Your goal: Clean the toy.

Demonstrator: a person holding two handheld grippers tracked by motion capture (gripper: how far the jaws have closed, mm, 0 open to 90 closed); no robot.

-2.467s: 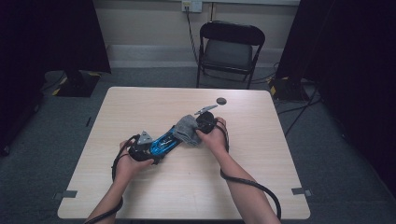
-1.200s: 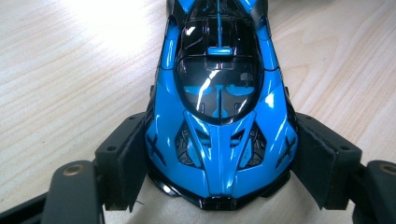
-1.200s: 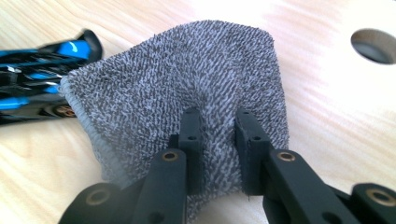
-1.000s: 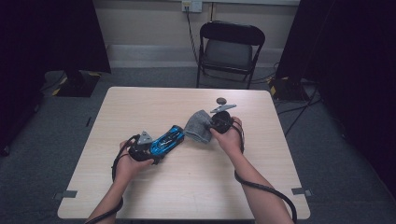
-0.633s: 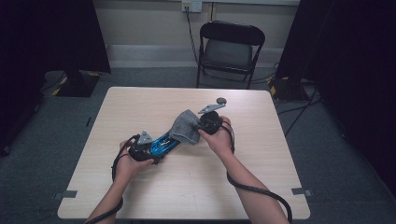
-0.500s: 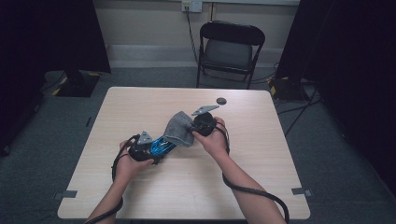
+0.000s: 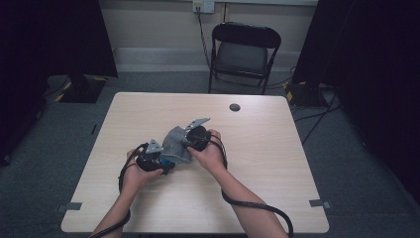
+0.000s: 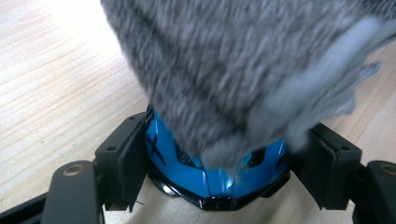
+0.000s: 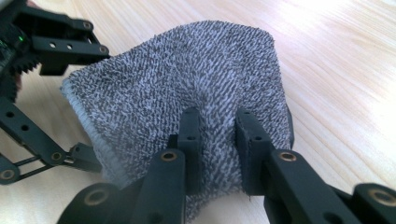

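Because the blue toy car (image 7: 167, 159) has to stay put while it is rubbed, the left gripper (image 7: 157, 159) in the high view sits low on the table (image 7: 277, 148) with the car between its jaws, while the right gripper (image 7: 187, 141) lays a grey cloth (image 7: 176, 144) over the car's far end, so the two hands meet near the table's middle; a small dark disc (image 7: 235, 107) lies well apart toward the far edge. In the left gripper view, the jaws stand wide to either side of the car's (image 8: 212, 172) glossy blue nose and clamp it by its flanks, which suits steadying it against the cloth's (image 8: 243, 70) drag; the cloth drapes over its top and hides the rest. In the right gripper view, the jaws are pinched nearly together on a fold of the cloth (image 9: 187, 84), a grip that looks meant to keep the fabric taut for wiping, and the left gripper's linkage (image 9: 51, 42) shows just beyond the cloth's edge.
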